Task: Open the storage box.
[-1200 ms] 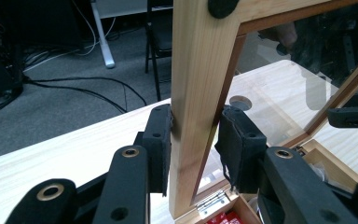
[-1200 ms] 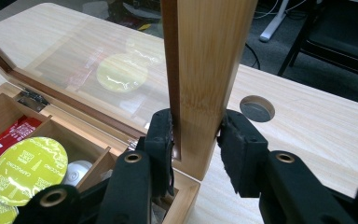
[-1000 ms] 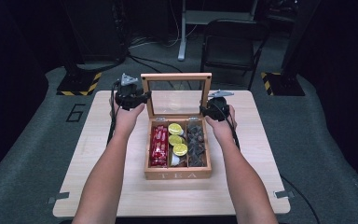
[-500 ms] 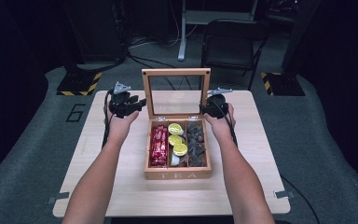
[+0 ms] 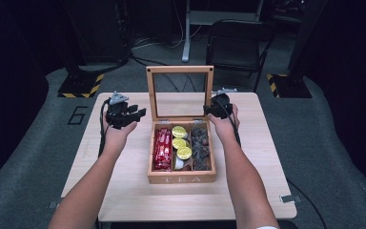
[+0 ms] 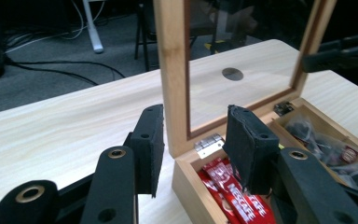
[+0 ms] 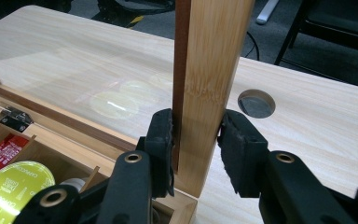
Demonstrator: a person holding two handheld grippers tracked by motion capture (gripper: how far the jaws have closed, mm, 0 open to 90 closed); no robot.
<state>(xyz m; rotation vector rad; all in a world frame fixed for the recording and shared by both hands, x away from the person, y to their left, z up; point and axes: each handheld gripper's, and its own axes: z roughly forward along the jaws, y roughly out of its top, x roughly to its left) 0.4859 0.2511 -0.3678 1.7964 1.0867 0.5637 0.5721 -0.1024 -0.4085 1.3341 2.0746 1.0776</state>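
Wooden tea box [image 5: 181,179] sits mid-surface [image 5: 124,191], its glass-paned lid [image 5: 179,71] standing upright at the far edge. Right tool [image 7: 196,140] is clamped on the lid's right frame post, pads pressing both faces. Left tool [image 5: 134,113] is just left of the lid's left post; jaws apart, having just widened, nothing gripped. Red sachets [image 5: 162,148], yellow-topped capsules [image 5: 179,142] inside.

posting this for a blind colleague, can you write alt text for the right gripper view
The right claw clamps the upright wooden frame of the tea box lid, one black pad on each face. Lower left, the open box shows a yellow-green capsule; the pale wooden table with a round hole lies behind.
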